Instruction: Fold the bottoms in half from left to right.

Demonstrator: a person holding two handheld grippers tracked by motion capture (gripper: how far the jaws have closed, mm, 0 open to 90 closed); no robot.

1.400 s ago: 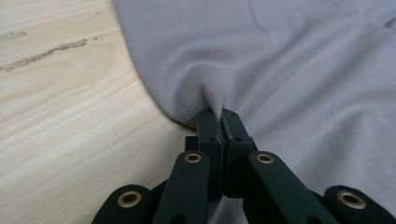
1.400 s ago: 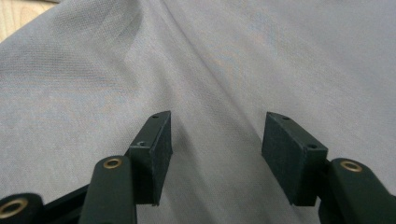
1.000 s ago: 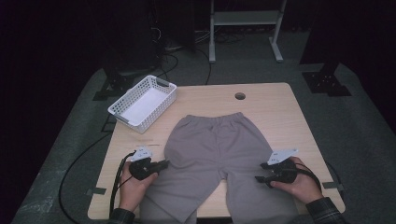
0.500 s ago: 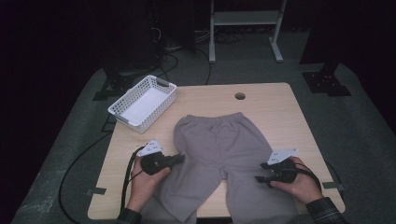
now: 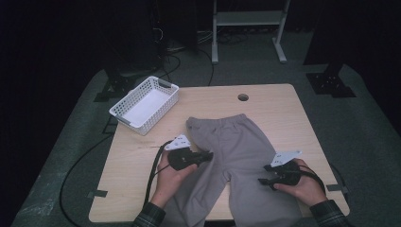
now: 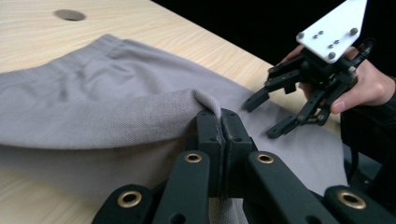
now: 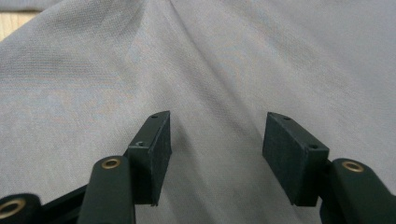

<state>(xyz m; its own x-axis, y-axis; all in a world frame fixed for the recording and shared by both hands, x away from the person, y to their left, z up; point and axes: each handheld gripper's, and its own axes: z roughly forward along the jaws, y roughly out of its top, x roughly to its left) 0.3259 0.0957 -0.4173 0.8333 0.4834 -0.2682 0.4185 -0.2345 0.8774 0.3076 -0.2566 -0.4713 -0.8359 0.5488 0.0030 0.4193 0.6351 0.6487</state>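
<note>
Broadly, the pale rectangular wooden table [image 5: 283,109] is used as the folding surface, and the grey knitted cotton trousers [image 5: 239,142] are spread flat across its middle and near side, waistband toward the far edge and legs running off the near edge toward the person, so that both grippers can reach the cloth from the near side. A white slatted plastic basket [image 5: 144,105] is set at the far left corner, well apart from the garment, presumably kept ready as the place for it once folded. The left gripper [image 5: 201,156] is clamped on the garment's left outer edge, a ridge of fabric being pinched tightly between its closed jaws [image 6: 219,128]; the edge is raised and carried inward over the trousers, which is judged to be a lengthwise fold in progress. The right gripper [image 5: 265,174] is rested over the right leg with its jaws parted and nothing gripped between them [image 7: 217,154], apparently so the cloth is steadied and kept from sliding during the fold. The trousers are seen as soft, finely woven and matte, with a gathered elastic waistband and shallow creases radiating from the crotch
</note>
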